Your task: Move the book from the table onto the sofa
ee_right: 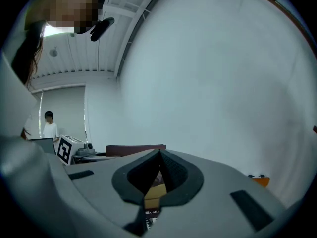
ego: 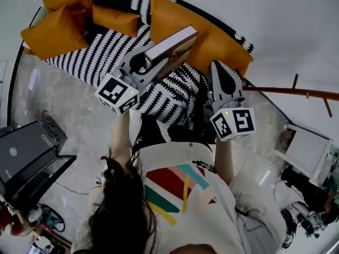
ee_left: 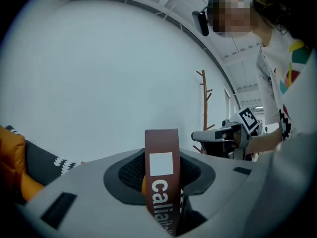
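Note:
In the head view my left gripper is shut on a thick book with a brown spine and holds it over the black-and-white patterned sofa. The left gripper view shows the brown spine, with a white label and white lettering, clamped upright between the jaws of the left gripper. My right gripper hovers to the right over the sofa's front edge, its jaw tips together and no object visible in them. In the right gripper view the jaws of the right gripper meet at a point, and the book shows at the left.
Orange cushions lie on the sofa. A wooden coat stand is at the right. A dark laptop sits at the left and white furniture at the right. A person stands far off.

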Action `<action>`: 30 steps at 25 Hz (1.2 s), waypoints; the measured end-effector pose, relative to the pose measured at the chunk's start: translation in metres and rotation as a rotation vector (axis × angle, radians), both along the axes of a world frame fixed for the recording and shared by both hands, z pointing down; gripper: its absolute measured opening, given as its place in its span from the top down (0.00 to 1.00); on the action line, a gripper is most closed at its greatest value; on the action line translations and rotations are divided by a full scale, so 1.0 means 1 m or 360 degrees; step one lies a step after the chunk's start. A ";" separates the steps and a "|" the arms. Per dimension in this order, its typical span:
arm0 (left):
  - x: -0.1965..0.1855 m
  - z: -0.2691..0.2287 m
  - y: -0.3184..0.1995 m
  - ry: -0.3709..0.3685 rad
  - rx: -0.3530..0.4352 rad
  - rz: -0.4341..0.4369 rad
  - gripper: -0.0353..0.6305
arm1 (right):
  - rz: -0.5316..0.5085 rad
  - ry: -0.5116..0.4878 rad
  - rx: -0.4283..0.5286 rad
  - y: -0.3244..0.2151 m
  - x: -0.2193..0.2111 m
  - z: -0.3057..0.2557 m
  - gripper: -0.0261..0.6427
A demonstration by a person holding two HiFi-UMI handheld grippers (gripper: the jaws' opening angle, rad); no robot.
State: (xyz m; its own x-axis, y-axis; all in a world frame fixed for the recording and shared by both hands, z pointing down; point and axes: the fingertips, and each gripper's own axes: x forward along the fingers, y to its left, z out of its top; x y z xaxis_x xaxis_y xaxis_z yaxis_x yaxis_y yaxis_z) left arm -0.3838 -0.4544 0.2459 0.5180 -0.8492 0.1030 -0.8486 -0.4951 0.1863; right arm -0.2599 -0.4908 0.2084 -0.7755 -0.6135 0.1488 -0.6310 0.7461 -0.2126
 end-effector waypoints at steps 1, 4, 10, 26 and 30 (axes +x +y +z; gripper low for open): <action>0.003 0.006 -0.007 0.0000 -0.0018 0.0044 0.72 | 0.0028 0.0006 -0.0024 -0.002 0.005 0.006 0.94; 0.012 0.026 -0.023 0.0040 -0.0063 0.0171 0.72 | 0.0066 0.0054 -0.0068 -0.006 0.015 0.025 0.94; 0.039 0.093 -0.041 0.0044 -0.0246 0.0455 0.72 | -0.0005 0.0193 -0.0094 -0.002 0.021 0.077 0.94; 0.147 0.252 -0.061 0.0064 -0.0456 0.1261 0.72 | 0.0258 0.0314 -0.0308 -0.007 0.123 0.193 0.94; 0.159 0.279 -0.070 0.0042 -0.0483 0.1316 0.72 | 0.0284 0.0300 -0.0359 -0.004 0.128 0.208 0.94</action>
